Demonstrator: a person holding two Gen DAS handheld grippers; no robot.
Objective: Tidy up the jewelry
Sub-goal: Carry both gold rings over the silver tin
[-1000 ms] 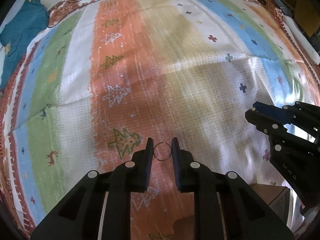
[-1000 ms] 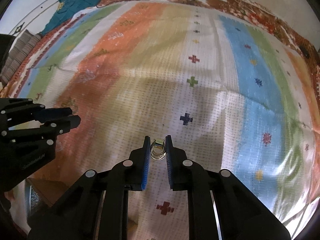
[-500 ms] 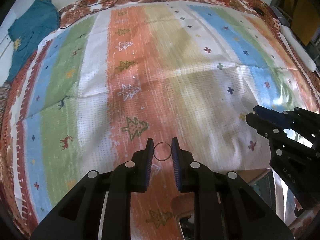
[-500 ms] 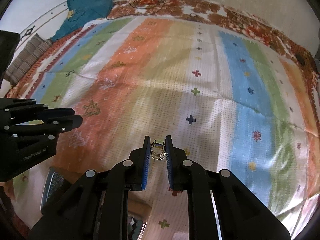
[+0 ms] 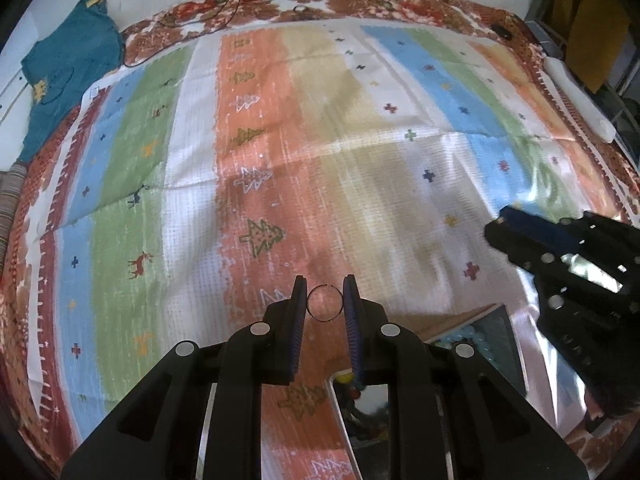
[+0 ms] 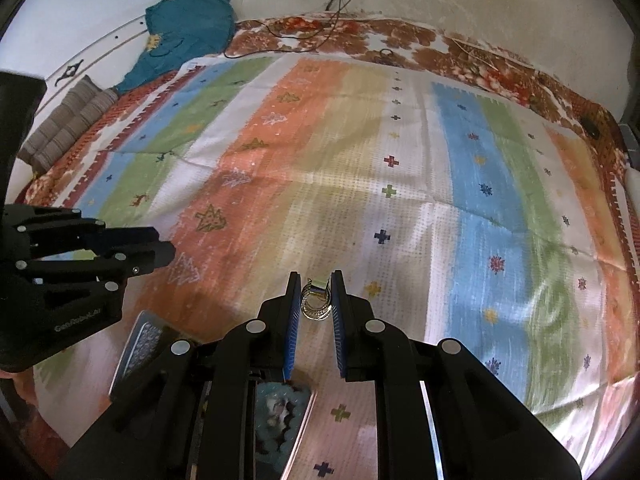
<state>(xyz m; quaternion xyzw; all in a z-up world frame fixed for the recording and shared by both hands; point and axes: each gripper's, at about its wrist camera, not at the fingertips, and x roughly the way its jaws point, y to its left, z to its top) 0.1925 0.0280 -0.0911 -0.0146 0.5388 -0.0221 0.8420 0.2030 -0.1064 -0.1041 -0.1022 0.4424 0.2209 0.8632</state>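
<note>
left wrist view: the left claw [image 5: 325, 302] is narrowed on a thin wire ring [image 5: 325, 303], a bare hoop with a small gap at its top, pinched across its width between the two ribbed pads and carried in the air above the striped bedspread [image 5: 280, 160]. i judge the hoop nearly weightless, springy and easy to bend out of round, so it wants only a light squeeze; being smooth metal, it could twist or pop out if the pads shift. held by its two opposite sides, as here, looks the sound way to take it. below the fingers, part of a tray or box [image 5: 472, 332] with pale turquoise beads shows, and a glassy edge beside it. the right claw [image 5: 500, 226] reaches in from the right; its load is hidden from here. no writing is legible in this view.

right wrist view: the right claw [image 6: 316, 302] is closed on a small cluster of gold hoop earrings [image 6: 316, 304] with a pale tag or card behind them, held off the bed between the blue pads. the hoops look light, stiff yet thin, and slippery against one another; gripping the whole bunch flat across its faces keeps them together. what the tag is i cannot say, as it is too small. the left claw [image 6: 168, 250] sits at left, with embossed lettering on its body that seems to read "genrobot.ai". a teal garment [image 6: 188, 28] lies by the far wall.
</note>
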